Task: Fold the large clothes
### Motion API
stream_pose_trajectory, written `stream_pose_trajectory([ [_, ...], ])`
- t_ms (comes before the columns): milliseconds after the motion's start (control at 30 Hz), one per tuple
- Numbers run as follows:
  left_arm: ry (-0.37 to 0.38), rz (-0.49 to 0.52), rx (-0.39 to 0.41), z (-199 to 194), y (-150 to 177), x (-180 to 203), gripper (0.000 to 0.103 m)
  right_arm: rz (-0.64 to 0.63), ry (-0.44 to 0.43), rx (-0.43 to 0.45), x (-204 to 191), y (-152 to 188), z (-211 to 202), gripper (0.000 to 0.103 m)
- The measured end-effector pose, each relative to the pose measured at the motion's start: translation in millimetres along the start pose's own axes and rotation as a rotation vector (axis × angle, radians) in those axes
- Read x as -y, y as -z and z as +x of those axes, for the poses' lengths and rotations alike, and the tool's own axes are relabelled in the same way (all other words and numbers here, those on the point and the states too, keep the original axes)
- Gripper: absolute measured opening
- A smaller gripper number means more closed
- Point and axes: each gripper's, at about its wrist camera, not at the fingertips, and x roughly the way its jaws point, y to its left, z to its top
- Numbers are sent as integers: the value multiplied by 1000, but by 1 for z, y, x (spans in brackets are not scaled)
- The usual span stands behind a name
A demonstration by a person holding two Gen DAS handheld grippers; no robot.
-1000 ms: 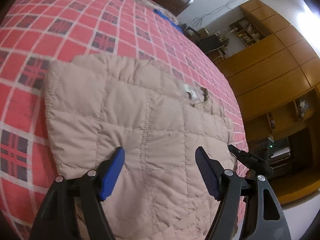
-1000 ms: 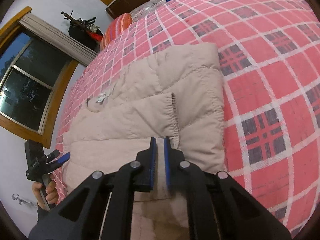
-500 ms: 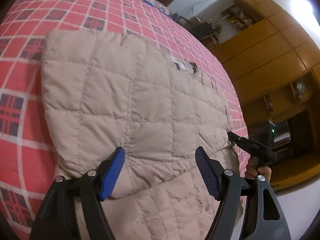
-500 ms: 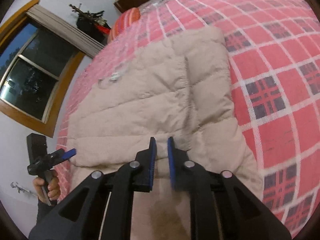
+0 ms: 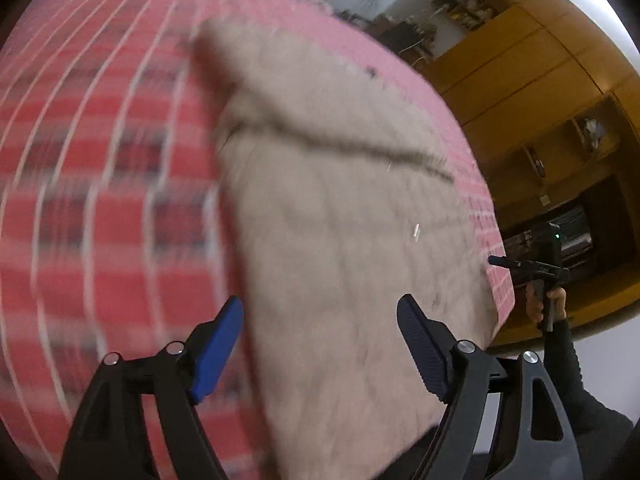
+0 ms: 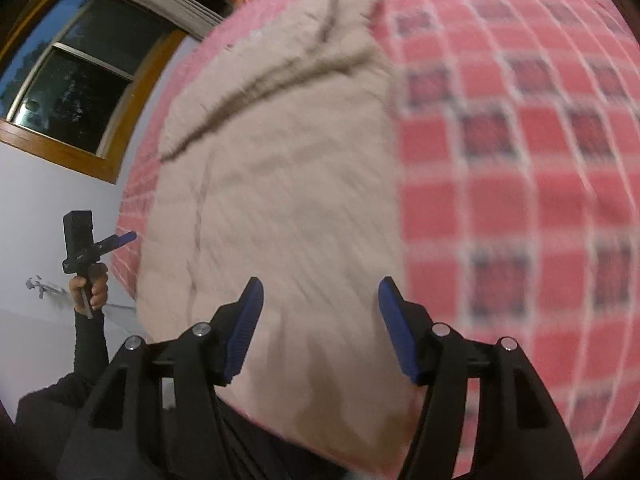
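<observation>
A bed under a red, white and navy checked cover fills most of both wrist views, blurred by motion. On it lies a beige quilted jacket, folded over itself so that a dark seam line crosses its far part; its near end hangs over the near edge of the bed. In the left wrist view the jacket sits right of centre with bare checked cover to its left; in the right wrist view it sits left of centre with the cover stretching away to the right.

Beyond the bed's right side stands a wall of yellow-brown wooden cabinets. On the other side, a dark window in a wooden frame is set into a pale wall.

The left gripper hovers over the near end of the jacket, its blue-padded jaws wide apart and holding nothing. The right gripper hangs over the same end, its jaws likewise spread and empty. Each view shows the other gripper off the bed's side, held by a hand in a dark sleeve.
</observation>
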Motion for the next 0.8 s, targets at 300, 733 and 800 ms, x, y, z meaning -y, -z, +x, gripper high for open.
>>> stream_pose_trajectory([
  [300, 42, -71, -49, 5, 63, -20, 80, 60, -38, -55, 26, 58, -9, 61],
  [733, 122, -57, -119, 10, 89, 6, 80, 60, -139, -65, 21, 83, 1, 61],
  [800, 129, -68, -115, 19, 90, 10, 80, 57, -153, -61, 20, 86, 0, 61],
])
